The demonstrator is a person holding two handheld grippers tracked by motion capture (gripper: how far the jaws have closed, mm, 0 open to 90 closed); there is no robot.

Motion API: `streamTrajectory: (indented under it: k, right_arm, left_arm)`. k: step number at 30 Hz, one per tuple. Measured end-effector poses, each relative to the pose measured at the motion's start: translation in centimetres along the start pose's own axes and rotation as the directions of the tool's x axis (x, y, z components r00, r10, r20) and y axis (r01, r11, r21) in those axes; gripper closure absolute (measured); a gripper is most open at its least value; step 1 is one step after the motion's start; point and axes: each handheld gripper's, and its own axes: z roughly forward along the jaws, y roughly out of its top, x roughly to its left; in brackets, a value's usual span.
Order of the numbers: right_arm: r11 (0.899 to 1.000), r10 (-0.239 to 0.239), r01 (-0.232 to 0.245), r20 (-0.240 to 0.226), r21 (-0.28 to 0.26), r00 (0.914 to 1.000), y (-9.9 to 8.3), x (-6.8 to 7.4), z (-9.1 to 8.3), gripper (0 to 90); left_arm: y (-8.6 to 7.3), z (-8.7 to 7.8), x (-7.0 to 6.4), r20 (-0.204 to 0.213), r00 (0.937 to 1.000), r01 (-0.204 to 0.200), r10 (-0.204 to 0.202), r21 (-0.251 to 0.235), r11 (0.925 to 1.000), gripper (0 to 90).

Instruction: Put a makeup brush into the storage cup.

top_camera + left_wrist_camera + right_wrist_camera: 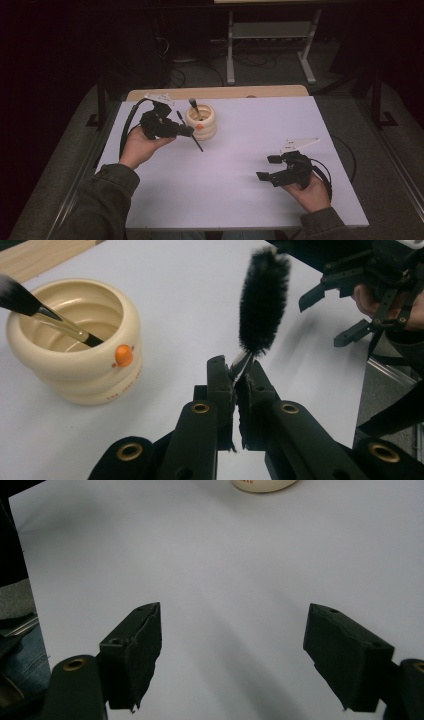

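Left gripper view shows your left gripper [235,377] clamped on the metal neck of a black brush [262,300], bristles pointing up and away, with the cream ribbed pot [75,345] off to the left on the white table [175,290]. A second brush [30,305] already leans inside that pot, its handle resting against the inner wall.

From the high view, your left gripper [172,129] holds the black brush [192,137] just beside the pot [201,122], the handle slanting down toward the table in front of it. Your right gripper [267,167] rests well apart, near the front right of the table [240,200]; its jaws stand wide with nothing between them (the right gripper view confirms bare table between the pads).

The step in hand looks like dropping this brush into the pot with the other one. To do it well, lift first so the handle tip clears the rim, then swing it over the opening and tilt the brush closer to upright, handle down. Aim for the side of the opening away from the brush already inside, so you do not knock it out. Your grip sits on a thin, smooth neck, so the brush may pivot between the pads; move slowly. Lower until the handle touches the bottom or wall before you let go. The pot seems light, so avoid nudging its side, or steady it with your free right gripper.
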Motion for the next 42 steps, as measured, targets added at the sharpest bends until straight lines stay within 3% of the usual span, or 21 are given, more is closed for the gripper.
streamTrajectory:
  k: [42]
  right_arm:
    - [1.0,0.003,-0.003,0.004,-0.011,1.0,0.1,-0.3,-0.3,22.1]
  left_arm:
    - [4.2,-0.2,2.0,-0.082,0.9964,0.022,-0.022,0.002,0.9997,85.3]
